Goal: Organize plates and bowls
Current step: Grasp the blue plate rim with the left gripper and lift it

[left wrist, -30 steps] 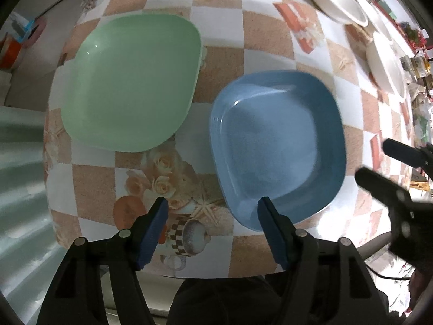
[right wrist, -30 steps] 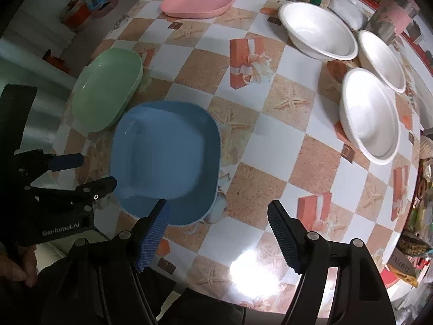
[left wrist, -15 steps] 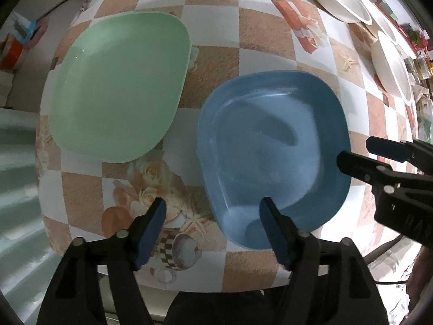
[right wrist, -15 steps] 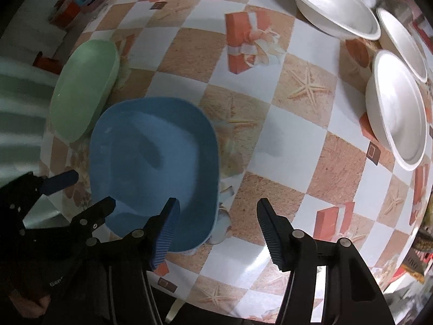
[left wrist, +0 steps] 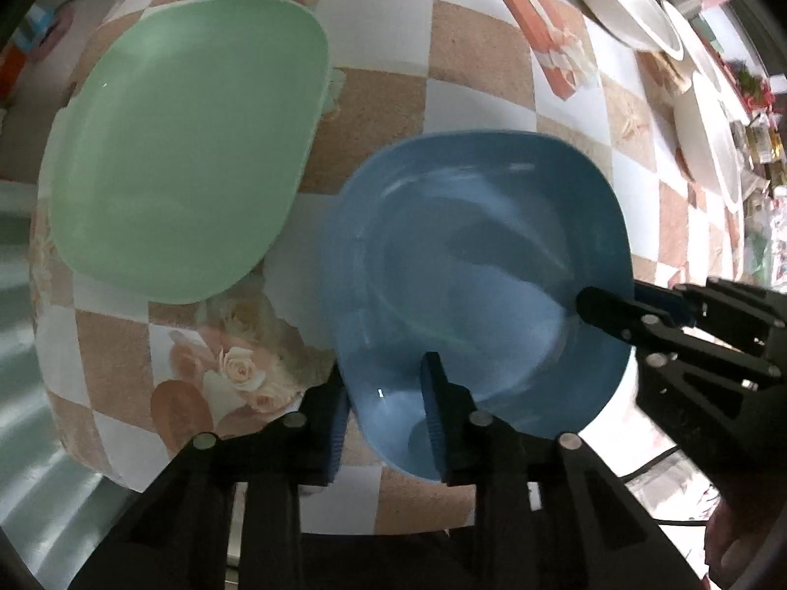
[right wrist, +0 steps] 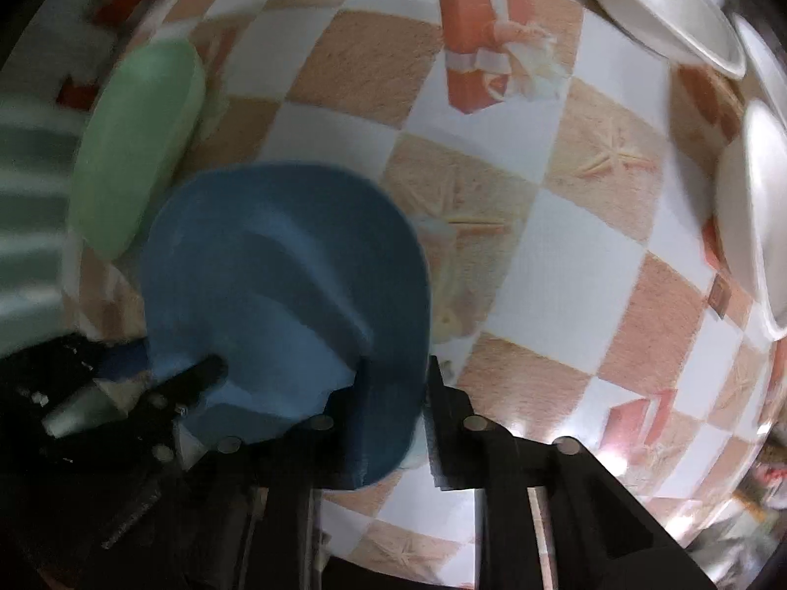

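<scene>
Both grippers, left (left wrist: 388,408) and right (right wrist: 393,408), are closing on opposite rims of the blue plate (left wrist: 472,265) beside the green plate (left wrist: 182,162), with nothing stacked yet.

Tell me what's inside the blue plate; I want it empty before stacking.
The blue plate holds no food or dishes. One finger of each closing gripper, left gripper and right gripper, reaches over its rim. The tablecloth beneath is covered.
</scene>
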Demonstrator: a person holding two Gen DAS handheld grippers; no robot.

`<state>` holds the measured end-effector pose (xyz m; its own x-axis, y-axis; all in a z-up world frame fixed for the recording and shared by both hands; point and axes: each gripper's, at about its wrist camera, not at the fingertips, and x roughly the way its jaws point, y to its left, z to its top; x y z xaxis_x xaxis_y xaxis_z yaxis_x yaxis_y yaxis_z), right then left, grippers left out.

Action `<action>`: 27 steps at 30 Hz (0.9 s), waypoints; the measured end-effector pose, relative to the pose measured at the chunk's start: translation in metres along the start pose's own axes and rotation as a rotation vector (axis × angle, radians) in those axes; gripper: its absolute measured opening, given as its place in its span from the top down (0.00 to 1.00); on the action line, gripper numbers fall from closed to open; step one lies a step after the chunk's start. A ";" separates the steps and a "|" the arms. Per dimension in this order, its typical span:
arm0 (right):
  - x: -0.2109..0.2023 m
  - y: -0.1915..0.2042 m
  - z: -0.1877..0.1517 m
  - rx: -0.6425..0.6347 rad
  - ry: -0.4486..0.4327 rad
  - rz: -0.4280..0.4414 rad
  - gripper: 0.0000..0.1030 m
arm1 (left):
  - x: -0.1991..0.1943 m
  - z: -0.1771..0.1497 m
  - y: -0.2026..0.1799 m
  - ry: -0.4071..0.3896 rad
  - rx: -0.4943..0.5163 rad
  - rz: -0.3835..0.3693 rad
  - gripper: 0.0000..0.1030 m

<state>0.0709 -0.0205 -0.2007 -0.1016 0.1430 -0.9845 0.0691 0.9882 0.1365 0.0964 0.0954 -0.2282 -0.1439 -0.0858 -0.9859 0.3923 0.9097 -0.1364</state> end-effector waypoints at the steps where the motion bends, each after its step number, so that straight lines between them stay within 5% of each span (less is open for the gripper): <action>1: -0.002 -0.001 -0.001 0.006 -0.007 0.009 0.83 | -0.002 -0.001 -0.001 -0.006 0.001 -0.010 0.78; 7: -0.026 -0.010 -0.011 0.072 -0.049 0.031 0.85 | -0.019 -0.008 -0.021 -0.063 0.095 0.034 0.79; 18: -0.063 -0.016 -0.044 0.167 -0.134 0.009 0.85 | -0.060 -0.013 -0.057 -0.133 0.208 0.007 0.79; 27: -0.096 -0.028 -0.066 0.220 -0.190 0.008 0.85 | -0.109 -0.024 -0.048 -0.174 0.188 0.017 0.79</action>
<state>0.0132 -0.0584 -0.1023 0.0866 0.1179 -0.9892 0.2850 0.9485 0.1380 0.0711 0.0705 -0.1118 0.0169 -0.1543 -0.9879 0.5579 0.8214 -0.1188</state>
